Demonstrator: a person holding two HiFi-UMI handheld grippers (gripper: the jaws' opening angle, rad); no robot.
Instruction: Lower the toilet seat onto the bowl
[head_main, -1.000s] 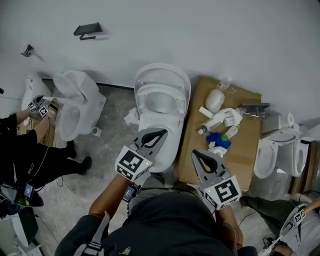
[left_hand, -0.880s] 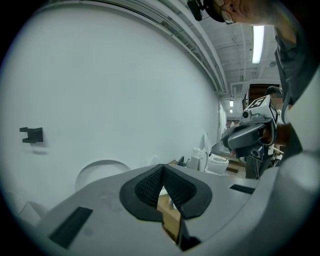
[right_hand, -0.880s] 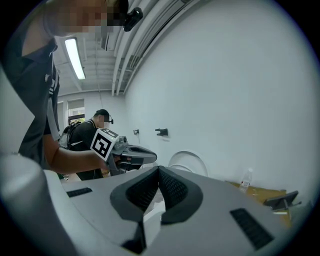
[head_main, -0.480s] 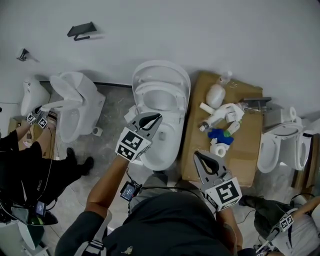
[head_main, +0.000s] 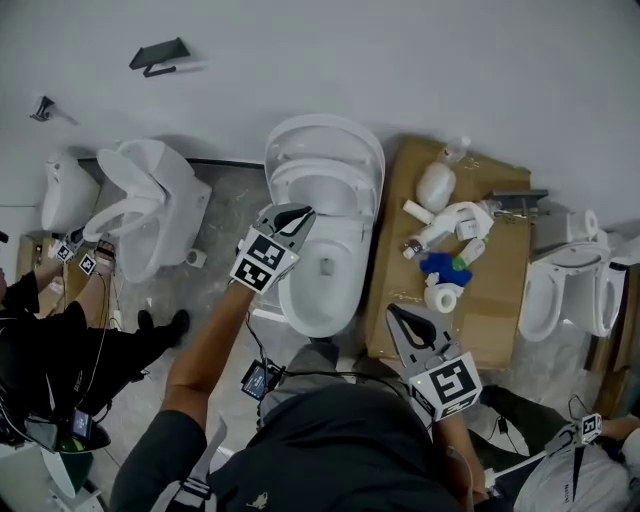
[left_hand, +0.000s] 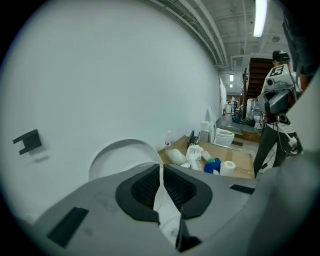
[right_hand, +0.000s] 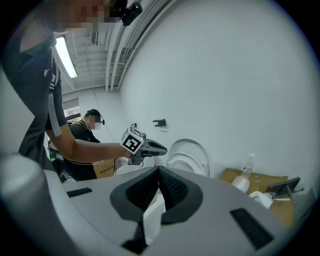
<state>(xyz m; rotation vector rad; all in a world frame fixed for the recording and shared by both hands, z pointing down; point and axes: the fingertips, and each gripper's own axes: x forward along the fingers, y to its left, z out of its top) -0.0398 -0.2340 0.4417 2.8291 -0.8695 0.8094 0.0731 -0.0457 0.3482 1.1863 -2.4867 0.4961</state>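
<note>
The white toilet stands mid-frame with its lid (head_main: 325, 133) and seat ring (head_main: 325, 168) both raised against the wall, above the open bowl (head_main: 318, 305). My left gripper (head_main: 303, 212) is shut and empty. It hovers over the bowl's left rim, its tips just below the raised seat and apart from it. The left gripper view shows its shut tips (left_hand: 161, 168) with the lid (left_hand: 120, 155) ahead. My right gripper (head_main: 393, 311) hangs back at the bowl's right side, shut with nothing held. In the right gripper view its tips (right_hand: 159, 169) face the raised seat (right_hand: 189, 161) and the left gripper (right_hand: 150, 147).
A cardboard sheet (head_main: 500, 290) right of the toilet carries bottles (head_main: 436, 185), a blue object (head_main: 440, 265) and a paper roll (head_main: 440, 298). Other toilets stand at left (head_main: 150, 205) and right (head_main: 560, 290). A person (head_main: 60, 340) works at the left one. A black bracket (head_main: 153, 55) hangs on the wall.
My left gripper has moved forward from the bowl's front edge to just below the raised seat. The right gripper has barely shifted. The seat has stayed up.
</note>
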